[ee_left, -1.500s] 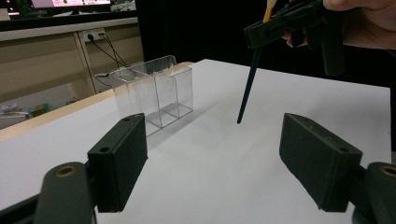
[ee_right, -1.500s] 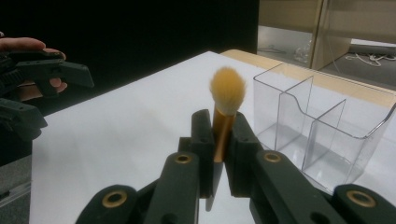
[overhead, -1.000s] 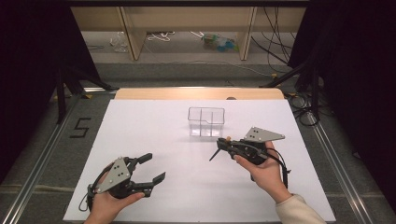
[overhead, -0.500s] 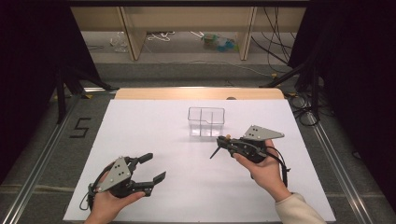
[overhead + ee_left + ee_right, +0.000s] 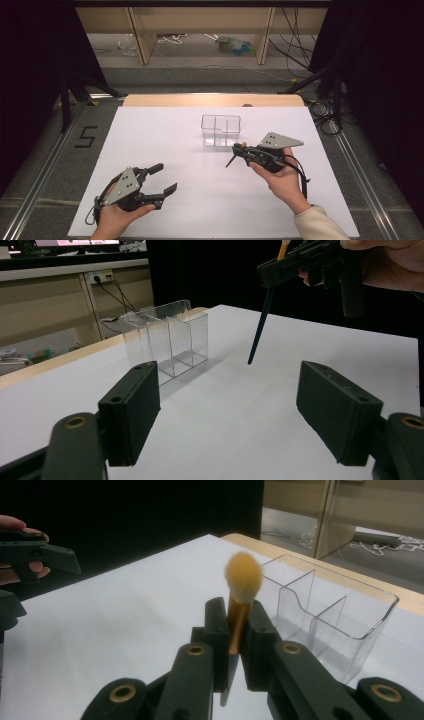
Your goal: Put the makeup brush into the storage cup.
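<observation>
Organizer mid-tabletop, your grippers on either side nearer you.

The organizer (image 5: pixel 220 130) stands on the tabletop (image 5: pixel 165 130), right of centre. Your right gripper (image 5: pixel 239 151) hangs just before it and to its right, the brush (image 5: pixel 242 597) in its jaws, bristles up, handle tip pointing down above the tabletop. Your left gripper (image 5: pixel 165 179) sits well apart, near the front left edge.

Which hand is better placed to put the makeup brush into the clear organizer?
Right. The right gripper already clamps the gold-ferruled makeup brush beside the clear plastic organizer; the left gripper is open, farther away.
</observation>
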{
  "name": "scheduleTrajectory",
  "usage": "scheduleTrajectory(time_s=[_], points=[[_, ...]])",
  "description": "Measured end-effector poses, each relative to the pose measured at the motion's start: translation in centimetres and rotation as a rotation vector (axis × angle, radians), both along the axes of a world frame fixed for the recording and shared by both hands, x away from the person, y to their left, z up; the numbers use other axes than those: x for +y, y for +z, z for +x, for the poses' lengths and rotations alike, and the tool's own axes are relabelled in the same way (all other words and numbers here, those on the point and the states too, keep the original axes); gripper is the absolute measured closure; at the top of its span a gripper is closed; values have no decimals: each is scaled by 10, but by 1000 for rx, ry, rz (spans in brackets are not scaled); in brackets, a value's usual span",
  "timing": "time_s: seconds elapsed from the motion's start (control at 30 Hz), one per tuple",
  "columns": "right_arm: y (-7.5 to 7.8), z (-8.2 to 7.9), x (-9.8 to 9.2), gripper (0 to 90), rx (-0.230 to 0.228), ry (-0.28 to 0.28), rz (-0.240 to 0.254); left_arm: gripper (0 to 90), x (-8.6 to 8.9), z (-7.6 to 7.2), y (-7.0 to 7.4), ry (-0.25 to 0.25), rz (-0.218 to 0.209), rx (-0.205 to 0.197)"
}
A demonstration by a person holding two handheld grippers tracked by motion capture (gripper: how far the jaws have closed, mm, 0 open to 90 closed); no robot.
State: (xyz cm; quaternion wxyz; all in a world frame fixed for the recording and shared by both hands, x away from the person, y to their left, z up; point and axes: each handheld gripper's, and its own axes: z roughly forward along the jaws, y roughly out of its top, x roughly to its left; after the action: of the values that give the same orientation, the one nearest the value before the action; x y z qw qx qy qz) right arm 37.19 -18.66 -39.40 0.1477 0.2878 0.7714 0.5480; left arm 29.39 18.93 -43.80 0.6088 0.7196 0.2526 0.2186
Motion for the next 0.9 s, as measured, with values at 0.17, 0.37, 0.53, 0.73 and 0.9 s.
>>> scheduleTrajectory(time_s=[0.17, 0.37, 0.53, 0.73, 0.9], points=[[0, 2, 1, 840, -6, -10, 0, 254, 0, 1, 0, 0, 0, 1], [1, 4, 0, 840, -9, -24, -5, 253, 0, 1, 0, -1, -1, 0], [1, 5, 2, 840, -16, -18, 5, 252, 0, 1, 0, 0, -1, -2], [1, 7, 1, 840, -20, -30, 5, 249, 0, 1, 0, -1, -3, -1], [3, 9, 0, 840, -23, -39, -5, 248, 0, 1, 0, -1, -3, 0]])
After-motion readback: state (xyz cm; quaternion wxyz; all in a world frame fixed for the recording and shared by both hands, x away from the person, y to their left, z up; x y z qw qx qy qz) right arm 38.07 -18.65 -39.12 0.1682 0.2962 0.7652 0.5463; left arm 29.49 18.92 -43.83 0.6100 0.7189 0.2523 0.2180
